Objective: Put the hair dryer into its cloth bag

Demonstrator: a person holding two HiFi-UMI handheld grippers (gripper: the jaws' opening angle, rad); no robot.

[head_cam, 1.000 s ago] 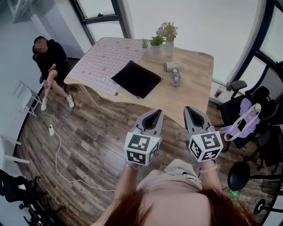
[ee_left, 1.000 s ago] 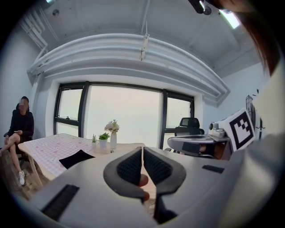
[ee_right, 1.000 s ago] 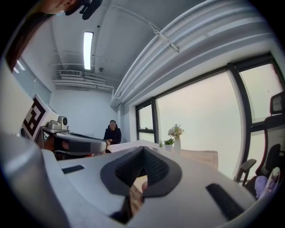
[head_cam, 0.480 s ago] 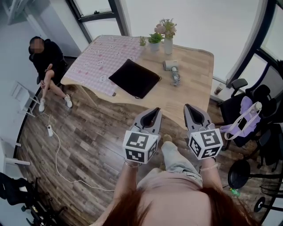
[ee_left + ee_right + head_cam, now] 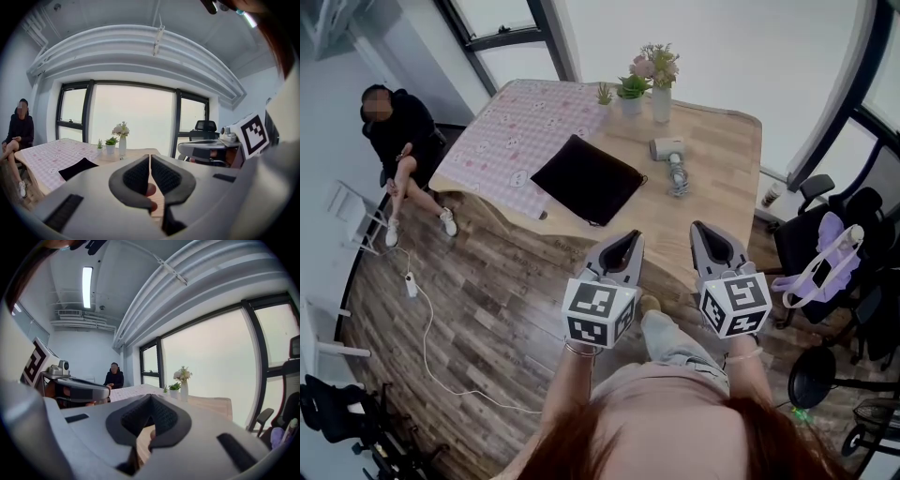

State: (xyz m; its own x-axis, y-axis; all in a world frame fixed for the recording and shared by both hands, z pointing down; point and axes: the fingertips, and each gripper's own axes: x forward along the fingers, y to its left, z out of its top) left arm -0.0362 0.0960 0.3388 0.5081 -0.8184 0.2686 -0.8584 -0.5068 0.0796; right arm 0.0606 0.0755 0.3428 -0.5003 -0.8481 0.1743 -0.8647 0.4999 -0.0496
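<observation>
Hair dryer [image 5: 667, 148]: a pale, short-barrelled body lying flat on the wooden surface [image 5: 724, 164], with a grey handle or cord bundle trailing from it toward 6 o'clock; finer detail is too small to tell. It lies outside its bag, on bare wood toward the far right part of the surface.

Cloth bag [image 5: 587, 179]: black, flat and roughly square, set cornerwise; it lies at 8 o'clock of the dryer, near it but not touching; its left corner lies at the hem of a pink checked cloth [image 5: 520, 131] that covers the left half of the surface.

Left tool [image 5: 628, 236]: its jaws are pressed together with only a thin slit between the pads and nothing gripped; it is held in the air short of the near edge of the surface, at 6 o'clock of the bag.

Right tool [image 5: 705, 228]: its jaws are likewise closed, with nothing in them; it sits at 6 o'clock of the dryer, well apart from it.

Surroundings: a white vase of flowers [image 5: 661, 92] and a small potted plant [image 5: 631, 94] stand at 12 o'clock of the dryer, near the far edge; a person [image 5: 398, 131] sits at 9 o'clock of the surface; a chair with a purple bag [image 5: 821, 267] stands at 3 o'clock of the tools; a white cable [image 5: 427, 328] runs over the plank floor at 8 o'clock.
</observation>
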